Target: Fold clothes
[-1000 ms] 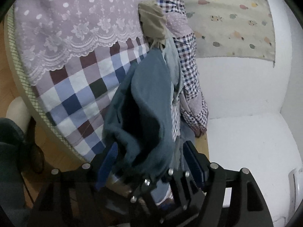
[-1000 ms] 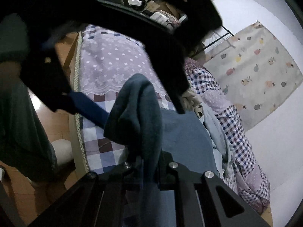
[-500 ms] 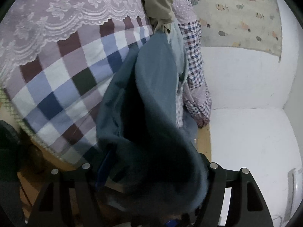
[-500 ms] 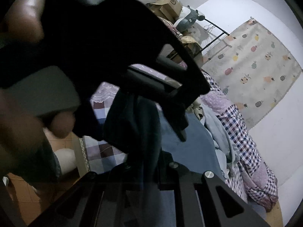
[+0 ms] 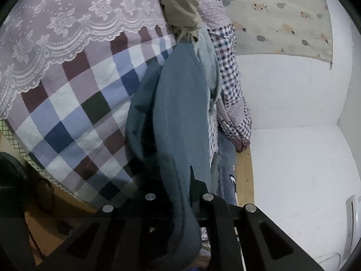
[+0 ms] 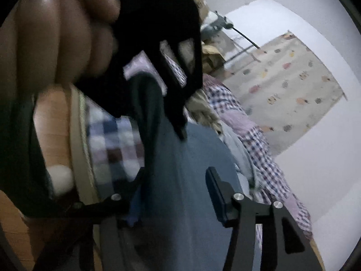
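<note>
Garment [image 5: 180, 117], teal-blue, hangs lengthwise over checkered bedspread [image 5: 74, 122], long axis running fwd from jaws. Left gripper [image 5: 180, 203] clamps its near edge; right gripper [image 6: 173, 194] jaws wide apart, fabric between, ungripped.

**Left clamped, right spread**

My left gripper [image 5: 180, 194] has its jaws drawn close together, pinching a fold of cloth between them. My right gripper [image 6: 173, 194] has its jaws spread wide apart, both blue pads [image 6: 216, 194] showing. In the right wrist view my left hand [image 6: 65, 38] sits close, fingers curled round its black handle.
</note>
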`<state>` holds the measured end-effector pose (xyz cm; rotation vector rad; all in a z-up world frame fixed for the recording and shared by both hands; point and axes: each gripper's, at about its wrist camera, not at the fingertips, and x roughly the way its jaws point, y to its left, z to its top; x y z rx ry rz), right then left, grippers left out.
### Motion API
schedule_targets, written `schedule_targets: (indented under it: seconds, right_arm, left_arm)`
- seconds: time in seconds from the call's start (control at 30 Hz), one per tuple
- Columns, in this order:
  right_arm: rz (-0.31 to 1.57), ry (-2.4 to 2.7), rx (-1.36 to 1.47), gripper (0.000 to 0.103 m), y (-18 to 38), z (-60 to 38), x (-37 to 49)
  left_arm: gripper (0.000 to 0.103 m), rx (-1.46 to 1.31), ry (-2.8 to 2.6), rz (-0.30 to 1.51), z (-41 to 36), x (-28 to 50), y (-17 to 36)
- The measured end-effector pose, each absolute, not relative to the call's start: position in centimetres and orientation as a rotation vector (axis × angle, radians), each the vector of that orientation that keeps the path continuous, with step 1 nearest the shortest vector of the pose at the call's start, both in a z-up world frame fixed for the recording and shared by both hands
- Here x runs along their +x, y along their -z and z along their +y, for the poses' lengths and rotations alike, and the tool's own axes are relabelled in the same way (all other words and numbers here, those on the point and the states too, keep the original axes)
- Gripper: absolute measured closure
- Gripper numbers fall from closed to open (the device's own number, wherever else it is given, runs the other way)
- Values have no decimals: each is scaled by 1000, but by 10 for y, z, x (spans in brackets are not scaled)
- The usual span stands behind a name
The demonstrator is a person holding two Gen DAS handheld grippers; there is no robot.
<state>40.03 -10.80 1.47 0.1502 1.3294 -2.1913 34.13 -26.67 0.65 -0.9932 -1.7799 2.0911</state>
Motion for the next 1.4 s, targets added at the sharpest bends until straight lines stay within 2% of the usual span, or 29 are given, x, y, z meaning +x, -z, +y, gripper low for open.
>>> schedule_targets:
  seconds: [0.1, 0.23, 0.63, 0.83, 0.97, 1.13, 1.33, 1.4]
  right_arm:
    - [1372, 2251, 150, 47, -5, -104, 400]
    - [1437, 2356, 137, 40, 3, -92, 387]
    - [1626, 2467, 320, 39, 22, 19, 354]
    - [1654, 2550, 394, 39, 6, 77, 329]
    - [1743, 2480, 313, 39, 5, 97, 339]
    - [1714, 2456, 324, 39, 6, 104, 345]
    - [1787, 2336, 329, 35, 41, 90, 364]
    - [1798, 2364, 342, 35, 37, 97, 359]
  left_arm:
    - [95, -973, -2081, -1762, -267, 339, -14]
    - [95, -950, -2083, -1739, -269, 334, -26]
    - [96, -964, -2112, -1737, -272, 338, -42]
    - [97, -957, -2145, -1694, -274, 326, -61]
    - [98, -973, -2161, -1666, -273, 323, -67]
    - [99, -955, -2161, -1659, -276, 323, -76]
    - [100, -897, -2186, -1641, -282, 322, -97]
    - [101, -887, -2195, -1615, -282, 320, -104]
